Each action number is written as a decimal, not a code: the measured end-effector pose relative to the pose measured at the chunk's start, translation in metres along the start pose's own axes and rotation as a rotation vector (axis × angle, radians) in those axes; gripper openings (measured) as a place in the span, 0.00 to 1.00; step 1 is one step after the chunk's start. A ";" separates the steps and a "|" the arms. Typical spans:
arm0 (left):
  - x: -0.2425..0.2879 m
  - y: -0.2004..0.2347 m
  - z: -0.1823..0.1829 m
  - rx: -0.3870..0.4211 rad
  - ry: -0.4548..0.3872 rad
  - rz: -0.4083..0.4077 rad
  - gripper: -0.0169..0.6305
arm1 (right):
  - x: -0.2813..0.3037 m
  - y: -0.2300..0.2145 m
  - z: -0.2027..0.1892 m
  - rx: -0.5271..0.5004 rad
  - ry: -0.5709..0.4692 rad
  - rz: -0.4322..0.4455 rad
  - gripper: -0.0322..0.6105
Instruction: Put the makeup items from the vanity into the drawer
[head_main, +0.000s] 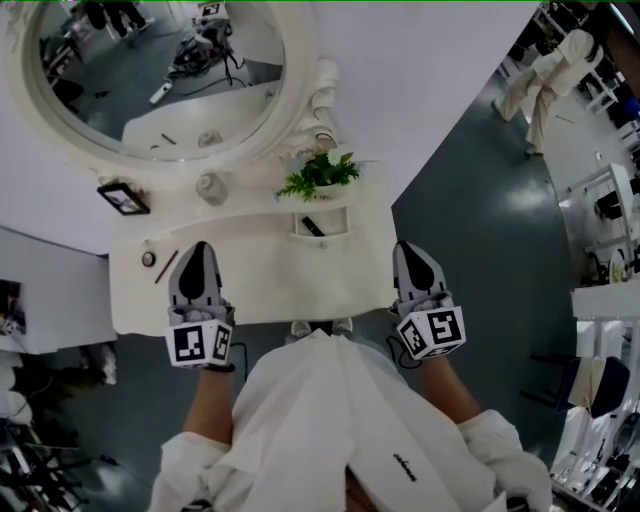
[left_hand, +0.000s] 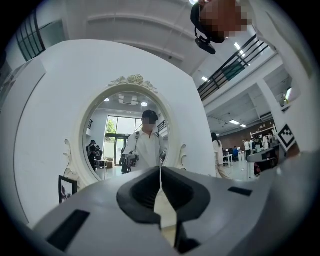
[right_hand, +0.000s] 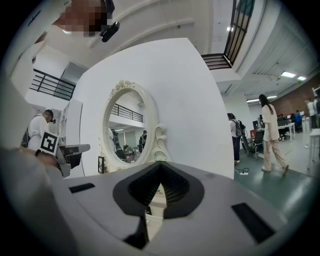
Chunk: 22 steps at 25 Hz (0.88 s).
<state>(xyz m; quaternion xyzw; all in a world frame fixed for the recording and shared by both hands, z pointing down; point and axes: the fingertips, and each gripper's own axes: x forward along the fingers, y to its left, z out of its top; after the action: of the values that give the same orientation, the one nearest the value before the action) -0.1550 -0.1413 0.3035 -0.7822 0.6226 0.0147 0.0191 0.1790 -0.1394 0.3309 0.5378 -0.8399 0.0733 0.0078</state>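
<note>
In the head view a white vanity (head_main: 262, 272) stands under an oval mirror (head_main: 150, 80). On its left part lie a small round makeup item (head_main: 148, 259) and a thin dark pencil (head_main: 166, 266). A small open compartment (head_main: 322, 222) in the top holds a black stick-shaped item (head_main: 313, 227). My left gripper (head_main: 199, 250) hovers over the vanity's left front, just right of the pencil, jaws shut and empty. Just beyond the vanity's right front corner is my right gripper (head_main: 408, 250), also shut and empty. Both gripper views look level at the mirror (left_hand: 127, 137) (right_hand: 127, 131).
A green plant (head_main: 321, 174), a round white jar (head_main: 211, 187) and a small black picture frame (head_main: 124, 198) stand at the back of the vanity. The dark floor (head_main: 470, 240) opens to the right. People walk in the hall beyond, and furniture stands at far right.
</note>
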 end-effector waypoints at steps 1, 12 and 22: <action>0.001 -0.001 0.000 -0.001 0.000 -0.004 0.08 | 0.000 0.000 0.000 0.005 0.000 0.000 0.07; 0.003 -0.013 0.000 -0.003 0.003 -0.029 0.08 | -0.003 0.004 -0.005 0.018 0.008 -0.003 0.07; 0.006 -0.011 -0.007 -0.013 0.016 -0.030 0.08 | 0.002 0.006 -0.007 0.012 0.017 0.006 0.07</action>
<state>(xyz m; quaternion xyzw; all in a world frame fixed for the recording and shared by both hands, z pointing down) -0.1432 -0.1454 0.3102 -0.7917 0.6108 0.0123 0.0091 0.1719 -0.1380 0.3378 0.5349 -0.8408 0.0828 0.0114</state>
